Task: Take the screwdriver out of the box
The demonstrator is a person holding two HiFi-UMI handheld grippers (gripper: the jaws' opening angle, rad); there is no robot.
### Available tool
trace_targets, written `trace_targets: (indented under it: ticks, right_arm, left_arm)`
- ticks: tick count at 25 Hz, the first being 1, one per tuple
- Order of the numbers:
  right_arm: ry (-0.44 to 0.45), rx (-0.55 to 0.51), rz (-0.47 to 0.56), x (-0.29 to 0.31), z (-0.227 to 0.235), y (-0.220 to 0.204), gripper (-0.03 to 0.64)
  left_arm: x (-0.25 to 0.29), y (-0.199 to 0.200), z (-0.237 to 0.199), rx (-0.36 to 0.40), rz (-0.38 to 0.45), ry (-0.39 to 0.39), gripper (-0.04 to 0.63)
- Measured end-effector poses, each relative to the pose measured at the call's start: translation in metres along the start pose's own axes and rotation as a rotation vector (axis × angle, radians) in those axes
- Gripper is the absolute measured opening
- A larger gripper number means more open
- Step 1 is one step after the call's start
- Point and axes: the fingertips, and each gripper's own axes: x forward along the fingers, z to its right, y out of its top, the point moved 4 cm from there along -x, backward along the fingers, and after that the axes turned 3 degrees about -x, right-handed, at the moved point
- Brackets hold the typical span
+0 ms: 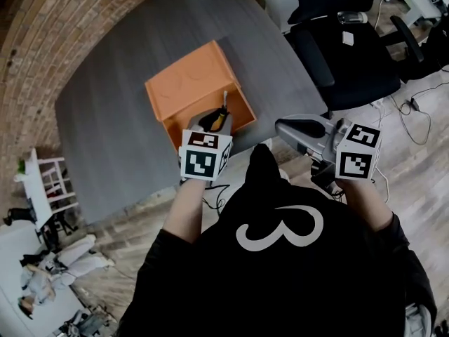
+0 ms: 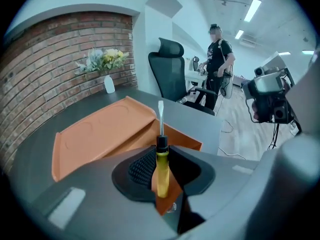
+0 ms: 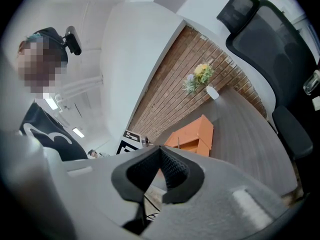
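Note:
An orange box (image 1: 200, 90) stands open on the grey table (image 1: 112, 132), its lid (image 2: 100, 129) folded back flat. My left gripper (image 1: 212, 123) hovers over the box's near edge, shut on the screwdriver (image 2: 162, 171). The yellow handle sits between the pads and the metal shaft (image 2: 160, 116) points up and away, clear of the box. My right gripper (image 1: 289, 128) hangs off the table's near right corner, pointing left. Its jaws meet at the tips with nothing between them (image 3: 160, 151). The orange box (image 3: 192, 134) shows beyond them.
A black office chair (image 1: 344, 48) stands by the table's right side. A white vase of flowers (image 2: 107, 81) sits at the table's far end by the brick wall. A person (image 2: 218, 59) stands in the background, and a camera rig (image 2: 270, 99) is to the right.

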Motion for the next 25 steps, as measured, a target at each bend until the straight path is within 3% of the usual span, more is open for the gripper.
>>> trace_targets:
  ticks: [6, 13, 20, 25]
  right_arm:
    - [-0.009, -0.07, 0.0, -0.014, -0.023, 0.004, 0.0]
    - [-0.014, -0.197, 0.037, -0.029, -0.052, 0.031, 0.0]
    - [0.008, -0.332, 0.075, -0.036, -0.086, 0.064, 0.0]
    - [0.033, -0.352, 0.121, -0.039, -0.1, 0.078, 0.0]
  left_arm:
    - [-0.036, 0.016, 0.011, 0.011, 0.149, 0.034, 0.098]
    - [-0.097, 0.04, 0.026, -0.063, 0.363, 0.015, 0.098]
    - [-0.158, 0.063, 0.05, -0.182, 0.54, -0.188, 0.098]
    - [-0.187, 0.071, 0.059, -0.28, 0.623, -0.319, 0.098]
